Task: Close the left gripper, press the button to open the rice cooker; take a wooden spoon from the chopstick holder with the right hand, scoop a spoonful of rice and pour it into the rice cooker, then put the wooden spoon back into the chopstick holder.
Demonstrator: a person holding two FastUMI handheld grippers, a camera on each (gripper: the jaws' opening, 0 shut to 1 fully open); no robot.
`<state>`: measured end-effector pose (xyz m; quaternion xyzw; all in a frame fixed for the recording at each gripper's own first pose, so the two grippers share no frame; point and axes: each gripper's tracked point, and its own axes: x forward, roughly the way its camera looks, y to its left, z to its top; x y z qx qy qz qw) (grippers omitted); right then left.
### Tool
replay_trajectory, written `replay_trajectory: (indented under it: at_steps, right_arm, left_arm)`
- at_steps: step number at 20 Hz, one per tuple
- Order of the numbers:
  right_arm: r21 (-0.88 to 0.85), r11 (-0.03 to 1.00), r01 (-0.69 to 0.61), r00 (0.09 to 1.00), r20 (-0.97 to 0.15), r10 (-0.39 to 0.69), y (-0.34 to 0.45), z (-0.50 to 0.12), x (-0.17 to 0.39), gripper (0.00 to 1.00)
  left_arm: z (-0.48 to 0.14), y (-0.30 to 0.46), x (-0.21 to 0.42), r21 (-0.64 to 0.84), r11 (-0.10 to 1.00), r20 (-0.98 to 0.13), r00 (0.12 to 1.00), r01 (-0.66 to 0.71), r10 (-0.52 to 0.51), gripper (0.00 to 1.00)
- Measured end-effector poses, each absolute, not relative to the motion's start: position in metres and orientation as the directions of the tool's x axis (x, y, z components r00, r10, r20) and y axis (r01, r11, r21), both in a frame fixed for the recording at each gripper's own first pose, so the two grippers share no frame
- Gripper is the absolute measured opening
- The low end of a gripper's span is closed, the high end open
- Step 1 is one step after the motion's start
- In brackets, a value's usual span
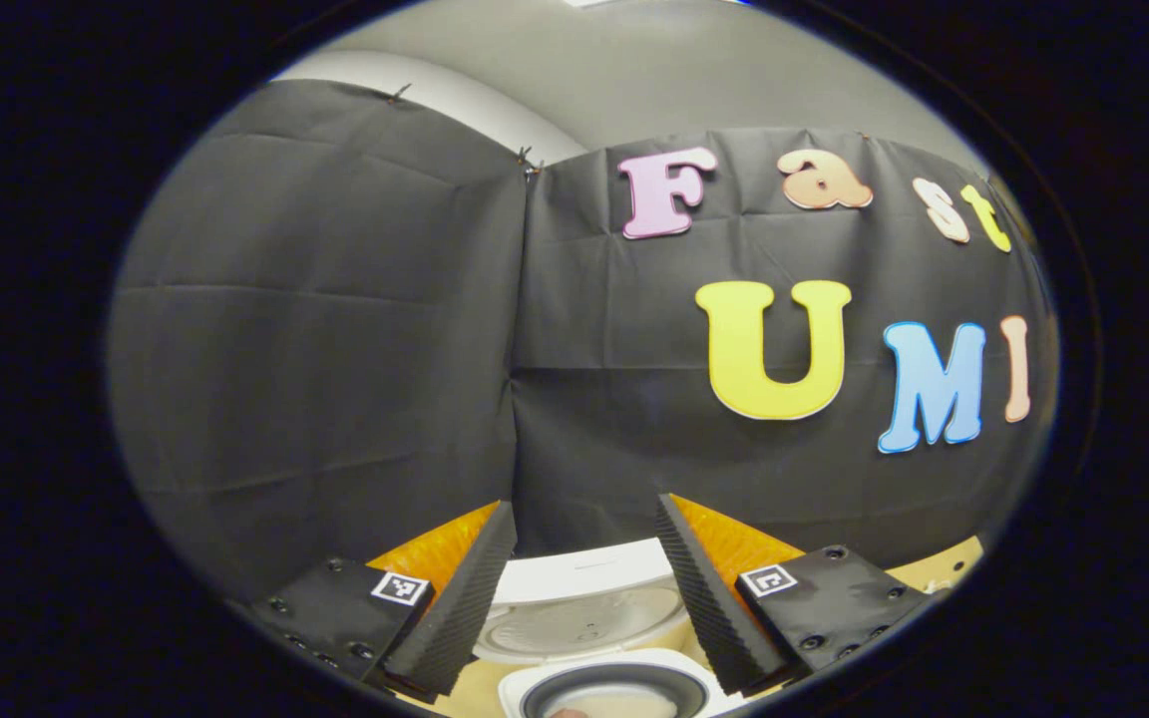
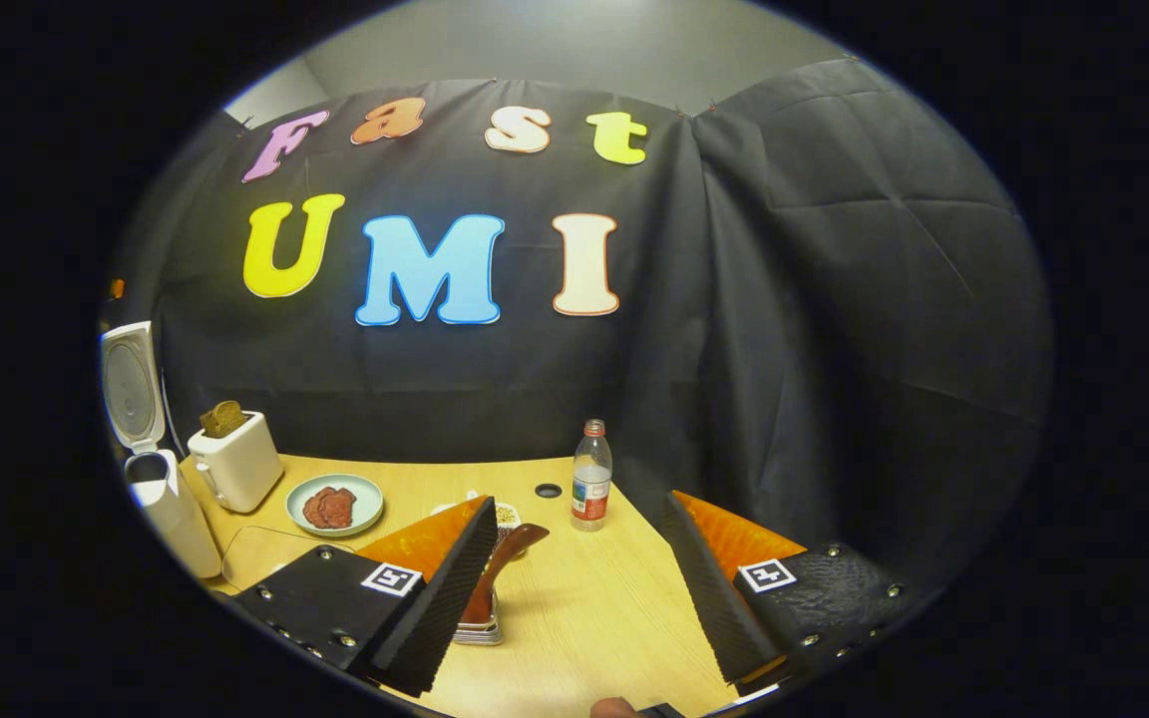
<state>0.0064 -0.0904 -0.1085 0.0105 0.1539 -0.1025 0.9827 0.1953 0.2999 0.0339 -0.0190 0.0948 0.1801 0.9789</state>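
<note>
**Wooden spoon back in its holder; both grippers spread wide, nothing held**

Wood-grain table [image 2: 574, 608] lies under the right gripper [image 2: 584, 588], jaws wide and empty. The wooden spoon [image 2: 507, 553] stands tilted in the chopstick holder [image 2: 480, 623] just beside its near finger, so the task looks nearly finished. Bare table lies to the far side; a bottle [image 2: 591, 489] stands beyond.

Left gripper [image 1: 584, 598], also wide, hangs above the rice cooker [image 1: 614, 688], lid [image 1: 584, 608] up, well short of the wall.
</note>
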Motion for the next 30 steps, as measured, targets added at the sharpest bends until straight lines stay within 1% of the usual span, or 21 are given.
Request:
replay_trajectory:
  at_steps: [1,2,3,8,9,10,12,13,15,16,19,22,26,27,30]
  right_arm:
    - [-0.019,0.977,0.211,0.930,-0.304,-0.207,-0.091,-0.109,0.003,1.00]
    - [-0.026,0.976,0.217,0.928,-0.306,-0.214,-0.091,-0.110,-0.001,1.00]
    - [-0.031,0.974,0.222,0.925,-0.310,-0.221,-0.092,-0.112,-0.003,1.00]
    - [-0.012,0.972,0.236,0.915,-0.333,-0.227,-0.091,-0.116,-0.012,0.99]
    - [-0.013,0.973,0.231,0.916,-0.333,-0.222,-0.090,-0.116,-0.012,0.99]
    - [-0.018,0.974,0.226,0.919,-0.327,-0.219,-0.089,-0.114,-0.011,0.99]
    - [-0.024,0.978,0.207,0.927,-0.313,-0.204,-0.086,-0.108,-0.008,0.99]
    - [-0.022,0.981,0.194,0.932,-0.308,-0.191,-0.082,-0.106,-0.004,0.99]
    - [-0.016,0.987,0.161,0.940,-0.304,-0.158,-0.076,-0.104,0.003,0.99]
    - [-0.013,0.990,0.143,0.941,-0.307,-0.140,-0.072,-0.106,0.005,0.99]
    - [-0.001,0.995,0.098,0.944,-0.318,-0.093,-0.065,-0.111,0.014,0.99]
    - [0.000,0.998,0.057,0.948,-0.313,-0.054,-0.061,-0.110,0.021,0.99]
    - [0.012,1.000,0.016,0.951,-0.308,-0.012,-0.057,-0.105,0.032,0.99]
    - [0.016,1.000,0.007,0.953,-0.302,-0.002,-0.056,-0.103,0.035,0.99]
    - [0.028,0.999,-0.022,0.953,-0.300,0.029,-0.048,-0.104,0.039,0.99]
  left_arm:
    - [0.028,0.304,0.204,-0.002,0.933,-0.206,0.914,-0.359,0.351,0.97]
    - [0.021,0.310,0.212,0.001,0.931,-0.223,0.908,-0.364,0.355,1.00]
    - [0.013,0.314,0.221,-0.003,0.928,-0.241,0.901,-0.372,0.360,0.97]
    - [-0.023,0.325,0.230,-0.066,0.918,-0.322,0.879,-0.391,0.351,0.97]
    - [-0.021,0.326,0.231,-0.062,0.920,-0.303,0.885,-0.388,0.353,0.92]
    - [-0.022,0.323,0.231,-0.072,0.919,-0.306,0.886,-0.387,0.349,0.98]
    - [-0.021,0.319,0.226,-0.060,0.922,-0.304,0.887,-0.383,0.348,0.95]
    - [-0.020,0.315,0.223,-0.043,0.925,-0.306,0.886,-0.378,0.348,0.99]
    - [-0.022,0.301,0.209,-0.012,0.927,-0.302,0.886,-0.374,0.353,0.92]
    - [-0.023,0.294,0.203,-0.007,0.927,-0.298,0.886,-0.374,0.355,0.99]
    - [-0.024,0.277,0.180,-0.015,0.928,-0.295,0.889,-0.371,0.351,0.99]
    - [-0.027,0.258,0.151,-0.051,0.933,-0.304,0.895,-0.357,0.326,0.99]
    - [-0.046,0.229,0.118,-0.101,0.935,-0.332,0.898,-0.339,0.290,0.99]
    - [-0.053,0.221,0.109,-0.106,0.937,-0.339,0.898,-0.333,0.281,0.93]
    - [-0.073,0.205,0.089,-0.107,0.943,-0.367,0.894,-0.316,0.258,0.93]
